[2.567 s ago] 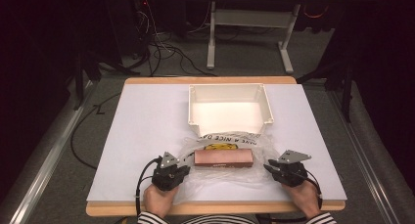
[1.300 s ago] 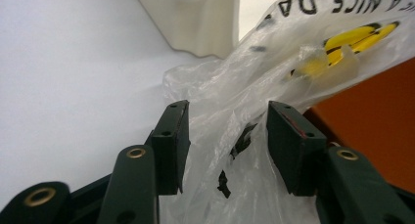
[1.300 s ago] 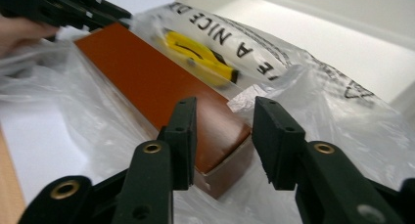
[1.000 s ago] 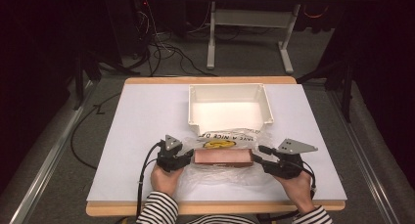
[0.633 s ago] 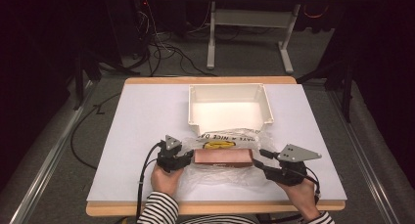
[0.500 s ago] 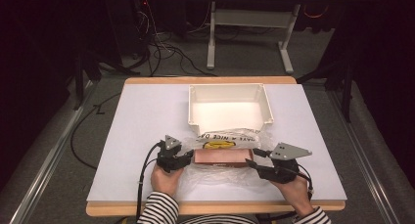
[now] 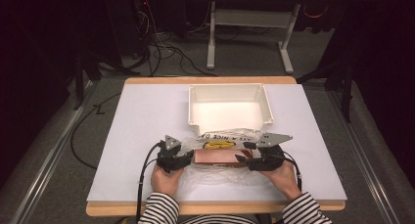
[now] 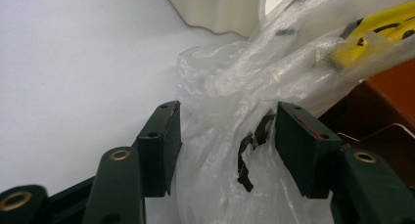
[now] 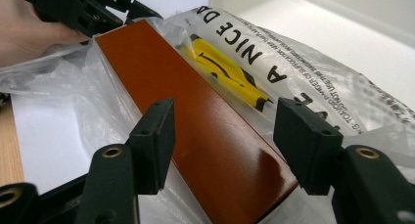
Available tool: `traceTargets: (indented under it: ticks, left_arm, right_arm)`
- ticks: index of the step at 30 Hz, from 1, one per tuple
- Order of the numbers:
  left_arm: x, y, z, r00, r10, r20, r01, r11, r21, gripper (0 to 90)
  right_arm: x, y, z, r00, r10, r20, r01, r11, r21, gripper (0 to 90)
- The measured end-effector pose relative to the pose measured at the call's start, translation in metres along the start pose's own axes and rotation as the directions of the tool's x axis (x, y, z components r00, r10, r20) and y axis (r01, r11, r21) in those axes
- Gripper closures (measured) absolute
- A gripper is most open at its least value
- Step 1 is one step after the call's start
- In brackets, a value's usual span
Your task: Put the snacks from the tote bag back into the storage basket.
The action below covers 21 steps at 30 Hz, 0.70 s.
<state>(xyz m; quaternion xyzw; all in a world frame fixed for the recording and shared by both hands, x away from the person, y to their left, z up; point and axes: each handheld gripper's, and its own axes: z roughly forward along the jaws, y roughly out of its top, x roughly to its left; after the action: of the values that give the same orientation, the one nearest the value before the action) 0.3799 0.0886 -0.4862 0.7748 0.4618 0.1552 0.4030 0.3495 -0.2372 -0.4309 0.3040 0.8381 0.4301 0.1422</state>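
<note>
Person: striped sleeves [image 7: 161, 209] come in at the near table edge, one hand on each gripper.
Left gripper [image 7: 188, 159]: low on the table at the left end of the block; in the left gripper view [image 8: 224, 145] its two black jaws stand spread with a bunched fold of the clear bag between them. The jaws have just been opening; the film lies against the right pad, and I cannot tell whether the pads press it.
Right gripper [image 7: 243, 155]: at the block's right end, tilted inward; in the right gripper view [image 9: 222, 143] its jaws stand wide, one on each side of the block's end, apart from it. The jaws have just been opening, and they pinch nothing.
Reddish-brown rectangular block [image 7: 218, 158]: lies flat inside the bag, lengthwise between the two grippers, near the table's front edge; glossy top in the right gripper view [image 9: 195, 131].
Thin clear plastic bag with black lettering and a yellow print [image 7: 215, 177]: crumpled, spread flat round the block; its far edge reaches the bin.
White table top [image 7: 147, 116]: bears everything.
Shallow white rectangular plastic bin [image 7: 230, 89]: just beyond the bag, upright, near the table's middle.
</note>
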Motion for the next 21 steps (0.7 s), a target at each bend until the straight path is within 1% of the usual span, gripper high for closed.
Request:
traceTargets:
  ticks: [1, 2, 5, 8, 10, 12, 15, 16, 17, 19, 21]
  left_arm:
    - [0.0, 0.0, 0.0, 1.0, 0.0, 0.0, 0.0, 1.0, 0.0, 43.8]
    - [0.0, 0.0, 0.0, 1.0, 0.001, -0.001, -0.001, 1.0, -0.001, 43.7]
    - [0.0, 0.0, 0.0, 1.0, 0.001, 0.0, -0.001, 1.0, -0.001, 43.5]
    - [0.0, 0.0, 0.0, 1.0, 0.001, 0.0, -0.001, 1.0, 0.0, 43.4]
    - [0.0, 0.0, 0.0, 1.0, 0.001, 0.003, -0.001, 1.0, 0.001, 43.2]
    - [0.0, 0.0, 0.0, 1.0, 0.002, 0.004, -0.002, 1.0, 0.001, 42.9]
    - [0.0, 0.0, 0.0, 1.0, 0.001, 0.004, -0.001, 1.0, 0.0, 42.9]
    - [0.0, 0.0, 0.0, 1.0, 0.002, 0.003, -0.002, 1.0, 0.0, 42.8]
    - [0.0, 0.0, 0.0, 1.0, 0.002, 0.002, -0.002, 1.0, -0.001, 42.8]
    - [0.0, 0.0, 0.0, 1.0, 0.001, 0.002, -0.001, 1.0, -0.001, 42.9]
    - [0.0, 0.0, 0.0, 1.0, 0.002, 0.003, -0.002, 1.0, 0.001, 42.8]
  right_arm:
    - [0.0, 0.0, 0.0, 1.0, 0.0, 0.0, 0.0, 1.0, 0.0, 41.2]
    - [-0.001, 0.0, 0.003, 0.9999, -0.006, -0.01, 0.006, 1.0, 0.012, 39.5]
    - [-0.002, 0.0, 0.006, 0.9999, -0.013, -0.008, 0.014, 1.0, 0.015, 39.1]
    - [-0.002, 0.001, 0.007, 0.9996, -0.019, -0.023, 0.019, 1.0, 0.011, 38.0]
    - [-0.002, 0.001, 0.01, 0.9991, -0.025, -0.035, 0.026, 0.999, 0.025, 36.5]
    - [-0.003, 0.0, 0.012, 0.9988, -0.02, -0.045, 0.022, 0.999, 0.045, 35.0]
    - [-0.005, 0.0, 0.013, 0.9986, -0.021, -0.049, 0.023, 0.999, 0.04, 34.5]
    - [-0.004, -0.001, 0.013, 0.9975, -0.013, -0.07, 0.016, 0.999, 0.045, 33.5]
    - [-0.004, -0.001, 0.013, 0.9975, -0.013, -0.07, 0.016, 0.999, 0.045, 33.5]
    - [-0.003, -0.001, 0.014, 0.9962, -0.03, -0.081, 0.034, 0.998, 0.052, 31.7]
    - [-0.003, -0.001, 0.014, 0.9962, -0.03, -0.082, 0.035, 0.998, 0.059, 30.6]
